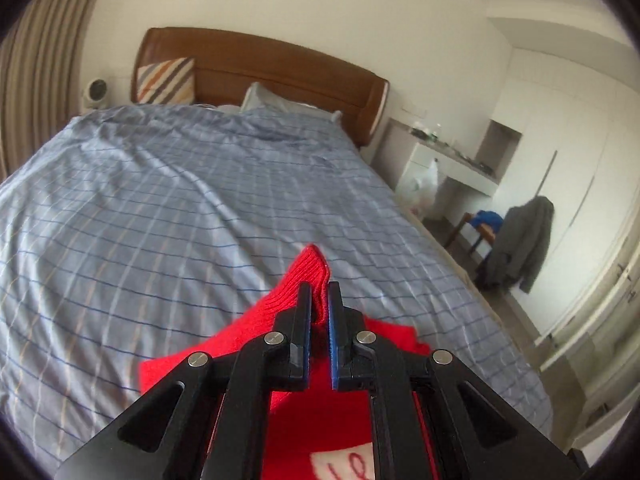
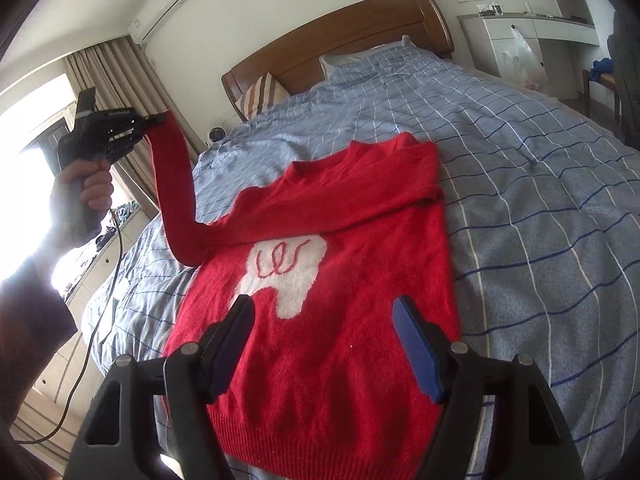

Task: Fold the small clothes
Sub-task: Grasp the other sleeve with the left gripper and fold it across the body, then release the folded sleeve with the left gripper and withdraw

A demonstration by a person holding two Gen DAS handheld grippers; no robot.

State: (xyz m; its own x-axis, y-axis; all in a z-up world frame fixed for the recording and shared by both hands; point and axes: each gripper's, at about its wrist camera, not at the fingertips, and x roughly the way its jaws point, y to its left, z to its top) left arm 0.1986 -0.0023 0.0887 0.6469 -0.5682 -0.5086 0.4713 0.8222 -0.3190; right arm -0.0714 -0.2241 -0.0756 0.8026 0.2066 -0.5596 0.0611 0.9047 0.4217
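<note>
Lying flat, red sweater (image 2: 340, 320), one sleeve (image 2: 176, 184) raised

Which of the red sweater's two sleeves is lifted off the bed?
The sleeve on the picture's left, its cuff pinched in the left gripper and raised in the air. The other sleeve lies folded across the sweater's chest.

Sweater (image 2: 340, 320): fuzzy red knit, ribbed cuff. Bed cover (image 1: 160, 200): matt woven cloth. Headboard (image 1: 280, 68): glossy wood. Claws (image 2: 324, 344): matt black plastic.
</note>
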